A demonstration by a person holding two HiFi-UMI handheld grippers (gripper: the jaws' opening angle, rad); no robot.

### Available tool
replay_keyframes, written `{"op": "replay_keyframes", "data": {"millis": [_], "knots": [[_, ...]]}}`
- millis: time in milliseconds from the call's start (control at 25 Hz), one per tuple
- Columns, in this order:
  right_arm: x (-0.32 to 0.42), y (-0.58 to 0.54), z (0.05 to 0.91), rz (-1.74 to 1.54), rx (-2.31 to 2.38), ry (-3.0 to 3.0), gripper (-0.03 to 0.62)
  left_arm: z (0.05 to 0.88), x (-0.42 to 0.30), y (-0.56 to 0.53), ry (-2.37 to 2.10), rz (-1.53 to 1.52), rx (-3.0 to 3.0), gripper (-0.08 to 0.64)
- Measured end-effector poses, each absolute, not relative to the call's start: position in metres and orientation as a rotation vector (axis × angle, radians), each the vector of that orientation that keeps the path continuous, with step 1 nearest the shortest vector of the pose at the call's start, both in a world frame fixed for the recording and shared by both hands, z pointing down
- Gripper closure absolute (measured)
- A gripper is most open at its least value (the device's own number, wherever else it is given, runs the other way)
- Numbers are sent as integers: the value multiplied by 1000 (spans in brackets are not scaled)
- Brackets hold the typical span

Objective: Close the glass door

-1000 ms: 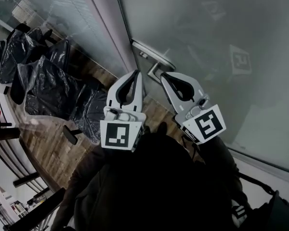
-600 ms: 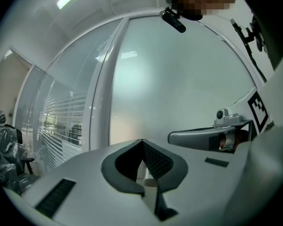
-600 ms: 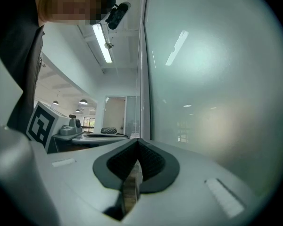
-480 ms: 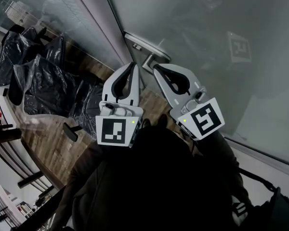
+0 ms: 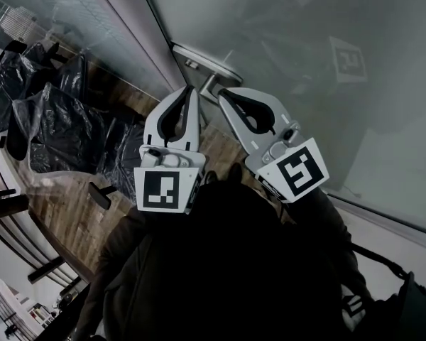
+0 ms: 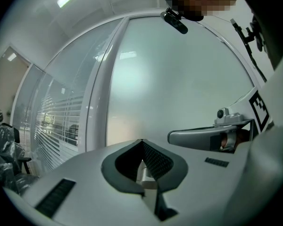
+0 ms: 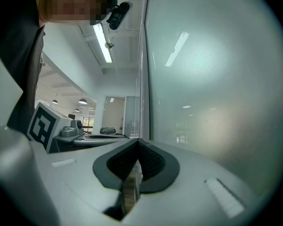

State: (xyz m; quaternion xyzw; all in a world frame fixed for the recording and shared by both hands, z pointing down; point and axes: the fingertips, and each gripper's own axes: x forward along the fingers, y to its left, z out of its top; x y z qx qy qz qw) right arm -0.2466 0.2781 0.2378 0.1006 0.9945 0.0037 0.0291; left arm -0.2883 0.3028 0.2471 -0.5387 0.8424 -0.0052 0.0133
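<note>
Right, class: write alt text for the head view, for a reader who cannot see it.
The left tongs and right tongs, both shut and empty, point at the lever handle of a frosted glass door. Plastic-wrapped chairs stand at left.

Chairs (image 5: 64, 130), apparently, left of glass door (image 5: 284, 41)

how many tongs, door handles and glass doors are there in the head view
tongs: 2, left tongs and right tongs, both shut
door handle: 1
glass door: 1
total: 4
</note>
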Motion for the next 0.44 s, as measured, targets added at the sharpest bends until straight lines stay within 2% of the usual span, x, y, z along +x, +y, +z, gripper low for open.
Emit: {"op": "replay_keyframes", "data": {"millis": [440], "knots": [[-239,273,242,14,289,3078,592,252,-281,295,2603,-30,-1706,563]]}}
